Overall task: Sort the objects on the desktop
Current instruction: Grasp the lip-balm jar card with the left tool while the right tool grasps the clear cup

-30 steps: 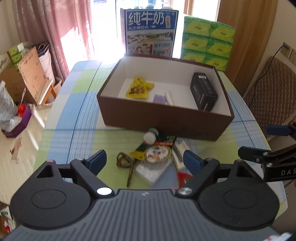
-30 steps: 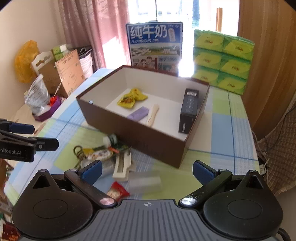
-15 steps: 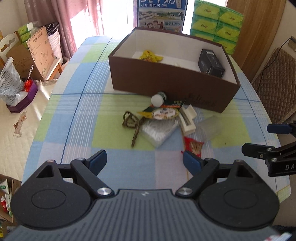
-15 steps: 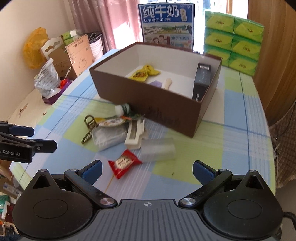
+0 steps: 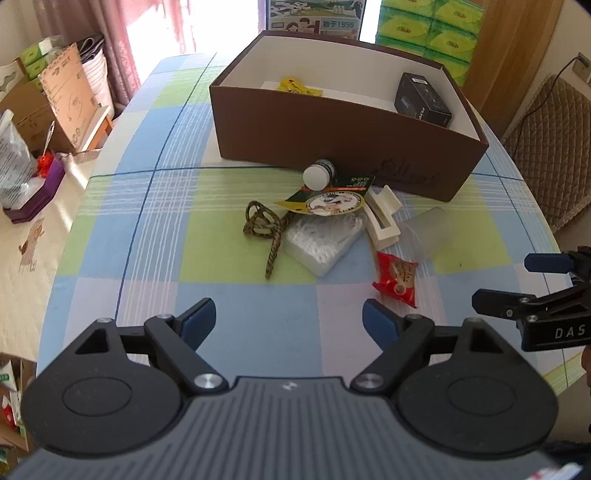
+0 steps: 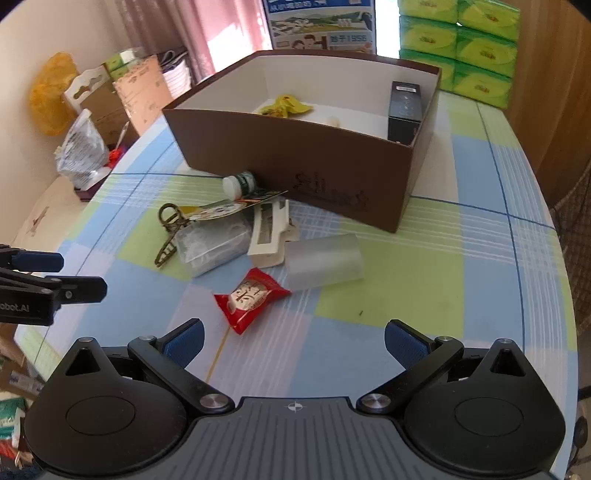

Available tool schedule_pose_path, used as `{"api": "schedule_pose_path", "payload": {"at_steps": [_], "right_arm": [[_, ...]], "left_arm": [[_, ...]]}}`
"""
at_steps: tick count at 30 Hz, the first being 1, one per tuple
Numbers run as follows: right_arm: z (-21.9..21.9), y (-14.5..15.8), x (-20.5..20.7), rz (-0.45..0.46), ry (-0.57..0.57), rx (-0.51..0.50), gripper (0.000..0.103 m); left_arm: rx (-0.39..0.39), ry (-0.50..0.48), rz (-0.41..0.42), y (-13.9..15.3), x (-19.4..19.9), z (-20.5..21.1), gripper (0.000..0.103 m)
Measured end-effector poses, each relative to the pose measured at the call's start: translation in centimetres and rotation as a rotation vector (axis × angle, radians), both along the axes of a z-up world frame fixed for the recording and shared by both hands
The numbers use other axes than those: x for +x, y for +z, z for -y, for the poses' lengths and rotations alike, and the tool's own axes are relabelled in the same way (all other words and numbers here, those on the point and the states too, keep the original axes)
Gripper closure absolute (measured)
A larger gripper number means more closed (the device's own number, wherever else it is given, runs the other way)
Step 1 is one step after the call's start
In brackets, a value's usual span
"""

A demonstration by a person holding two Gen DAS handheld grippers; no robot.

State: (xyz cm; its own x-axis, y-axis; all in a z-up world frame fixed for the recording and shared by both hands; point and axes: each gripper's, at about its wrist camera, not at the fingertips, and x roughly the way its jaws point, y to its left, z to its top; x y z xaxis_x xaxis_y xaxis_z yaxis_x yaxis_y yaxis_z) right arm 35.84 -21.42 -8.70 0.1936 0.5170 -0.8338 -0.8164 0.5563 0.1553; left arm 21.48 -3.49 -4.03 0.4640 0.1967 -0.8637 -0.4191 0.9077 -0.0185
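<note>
Left tool (image 5: 289,318): we hold it above the near checked tabletop (image 5: 155,229); its blue-padded jaws stand apart with nothing between them, having just closed a little.
Right tool (image 6: 293,338): we hold it wide open and empty above the same cloth; from the left view its side reads "DAS".
Red snack packet (image 6: 251,297): a small sealed wrapper with a round pale label, lying just beyond the right tool's left pad.
Frosted plastic case (image 6: 325,260): translucent, rectangular, just beside the red packet.
Cream plastic clip (image 5: 382,221): lies between the frosted case and a clear ridged plastic box (image 5: 321,236).
Green-and-yellow card packet (image 5: 332,199): round picture label, rests partly on the clear box.
White-capped small bottle (image 5: 319,175): on its side, touching the wall of the box.
Braided olive cord (image 5: 266,229): looped, at the left of the pile.
Brown cardboard box (image 5: 332,147): white inside, faint lettering on its front we cannot read; it holds a yellow snack bag (image 5: 297,86) and a black rectangular carton (image 5: 423,99).
Blue milk carton (image 6: 319,22): behind the box, digits "1955" legible.
Green tissue packs (image 6: 469,48): stacked beside it.
</note>
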Motion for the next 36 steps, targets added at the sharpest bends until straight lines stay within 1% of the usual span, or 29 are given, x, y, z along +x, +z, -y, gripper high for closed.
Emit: {"api": "schedule_pose_path", "payload": {"at_steps": [6, 9, 11, 13, 16, 18, 21, 28, 31, 32, 33, 36], "right_arm": [[-0.8, -0.8, 0.7, 0.019, -0.03, 0.011, 0.002], [-1.1, -1.3, 1.1, 0.046, -0.035, 0.02, 0.002], [-1.4, -1.8, 1.4, 0.066, -0.037, 0.025, 0.004], [-1.8, -2.3, 1.8, 0.077, -0.035, 0.029, 0.012], [-2.5, -3.3, 2.6, 0.081, -0.033, 0.022, 0.021], [-3.0, -3.9, 3.0, 0.086, -0.03, 0.017, 0.024], [-3.9, -4.9, 3.8, 0.094, -0.039, -0.013, 0.024], [-5.4, -6.5, 4.8, 0.086, -0.052, -0.044, 0.024], [-5.9, -7.0, 5.2, 0.084, -0.067, -0.049, 0.024], [-6.0, -7.1, 5.3, 0.086, -0.071, -0.049, 0.025], [-6.1, -7.2, 5.3, 0.092, -0.069, -0.055, 0.032], [-6.0, -7.2, 5.8, 0.125, -0.106, -0.071, 0.033]], "left_arm": [[0.0, -0.057, -0.001, -0.5, 1.7, -1.5, 0.019], [0.0, -0.087, 0.002, -0.8, 2.8, -2.5, 0.02], [0.001, -0.104, 0.003, -1.1, 3.6, -3.2, 0.02], [-0.001, -0.125, 0.005, -1.4, 4.4, -3.8, 0.02], [0.0, -0.153, 0.002, -2.2, 5.6, -4.8, 0.02], [0.0, -0.166, -0.003, -2.6, 6.4, -5.4, 0.02], [-0.003, -0.193, -0.01, -3.2, 7.7, -6.1, 0.02], [0.0, -0.262, -0.015, -4.0, 10.3, -6.6, 0.02], [-0.003, -0.285, -0.019, -4.4, 11.4, -6.7, 0.024], [-0.005, -0.293, -0.02, -4.6, 11.7, -6.7, 0.024], [-0.007, -0.302, -0.021, -4.7, 12.0, -6.7, 0.025], [-0.011, -0.333, -0.024, -5.2, 13.0, -6.8, 0.031]]}}
